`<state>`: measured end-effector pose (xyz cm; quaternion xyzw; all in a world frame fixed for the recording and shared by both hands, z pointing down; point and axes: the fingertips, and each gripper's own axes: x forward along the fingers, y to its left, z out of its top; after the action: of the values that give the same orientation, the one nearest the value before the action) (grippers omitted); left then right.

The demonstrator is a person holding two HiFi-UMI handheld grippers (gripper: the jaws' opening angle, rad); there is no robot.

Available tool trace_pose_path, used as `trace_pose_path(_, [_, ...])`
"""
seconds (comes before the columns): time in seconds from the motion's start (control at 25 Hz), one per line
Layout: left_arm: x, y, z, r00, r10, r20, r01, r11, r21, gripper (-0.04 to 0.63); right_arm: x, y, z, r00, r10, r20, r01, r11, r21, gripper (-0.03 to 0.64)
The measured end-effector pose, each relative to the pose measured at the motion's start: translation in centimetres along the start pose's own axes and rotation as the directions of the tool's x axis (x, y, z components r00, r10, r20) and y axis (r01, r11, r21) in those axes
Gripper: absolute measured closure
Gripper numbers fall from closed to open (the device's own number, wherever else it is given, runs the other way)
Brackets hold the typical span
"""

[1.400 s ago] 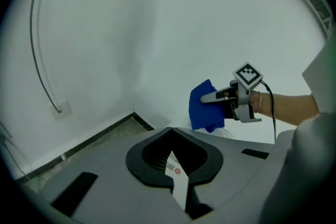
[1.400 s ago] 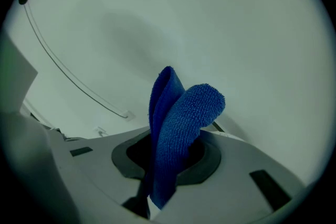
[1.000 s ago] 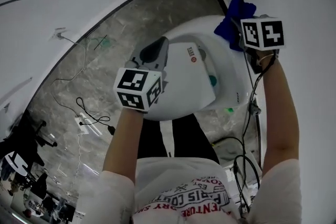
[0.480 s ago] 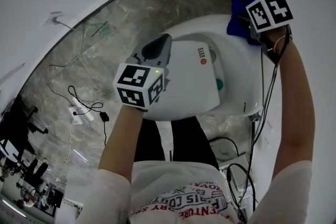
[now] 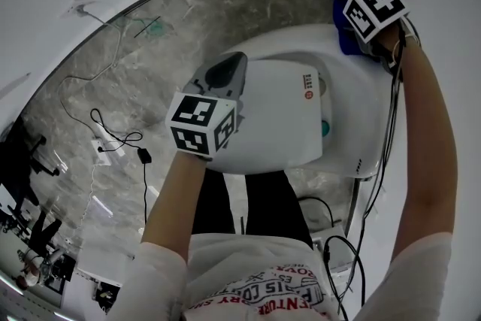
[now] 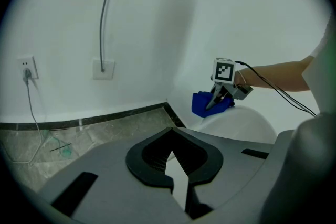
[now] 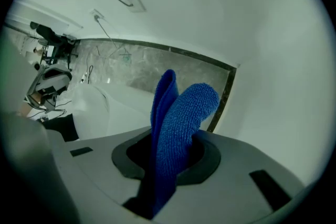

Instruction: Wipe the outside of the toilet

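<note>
The white toilet, its lid down, fills the middle of the head view. My right gripper is shut on a blue cloth, pressing it against the toilet's far rear edge close to the wall. The left gripper view shows that gripper holding the cloth on the toilet's curved rear. In the right gripper view, the folded cloth stands up between the jaws. My left gripper hovers over the lid's left edge, its jaws together and holding nothing.
Loose cables and a plug lie on the marble floor left of the toilet. A black skirting runs along the white wall. The wall carries a socket and a hanging cable. The person's legs stand before the bowl.
My right gripper has slid the blue cloth farther along the toilet's rear edge toward the wall. The left gripper has stayed over the lid.
</note>
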<state>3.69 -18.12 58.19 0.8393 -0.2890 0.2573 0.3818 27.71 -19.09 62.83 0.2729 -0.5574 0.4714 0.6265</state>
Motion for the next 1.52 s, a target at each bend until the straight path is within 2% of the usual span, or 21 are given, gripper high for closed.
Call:
trace_pose_path(0.16, [-0.7, 2.4, -1.0, 1.000, 0.026, 0.001, -0.026, 0.999, -0.034, 0.588, 2.0, 1.4, 1.7, 0.998, -0.014, -0.063, 0.009, 0.997, -0.079, 0.545])
trace_pose_path(0.36, [-2.1, 5.7, -2.6, 0.997, 0.071, 0.011, -0.070, 0.994, -0.088, 0.588, 4.9, 3.2, 3.8, 0.990, -0.001, -0.139, -0.018, 0.990, -0.137, 0.545])
trace_pose_path(0.68, [-5.5, 10.5, -6.4, 0.987, 0.160, 0.028, -0.153, 0.973, -0.175, 0.588, 9.3, 6.3, 6.8, 0.972, -0.020, -0.234, -0.034, 0.974, -0.223, 0.545])
trace_pose_path(0.92, [-7.8, 12.0, -8.5, 0.983, 0.177, 0.054, -0.161, 0.962, -0.222, 0.589, 11.6, 10.0, 8.9, 0.952, -0.070, -0.299, -0.035, 0.943, -0.332, 0.545])
trace_pose_path(1.2, [-10.8, 16.0, -11.5, 0.971, 0.231, 0.067, -0.203, 0.937, -0.283, 0.588, 14.4, 15.4, 11.1, 0.945, -0.047, -0.322, -0.085, 0.920, -0.383, 0.545])
trace_pose_path(1.4, [-13.1, 18.7, -14.8, 0.962, 0.266, 0.053, -0.230, 0.905, -0.359, 0.588, 15.7, 18.3, 12.3, 0.950, -0.033, -0.311, -0.098, 0.912, -0.398, 0.545])
trace_pose_path(1.52, [-13.8, 19.1, -16.3, 0.964, 0.262, 0.038, -0.231, 0.903, -0.362, 0.588, 16.4, 20.6, 13.1, 0.952, -0.017, -0.306, -0.119, 0.899, -0.422, 0.545])
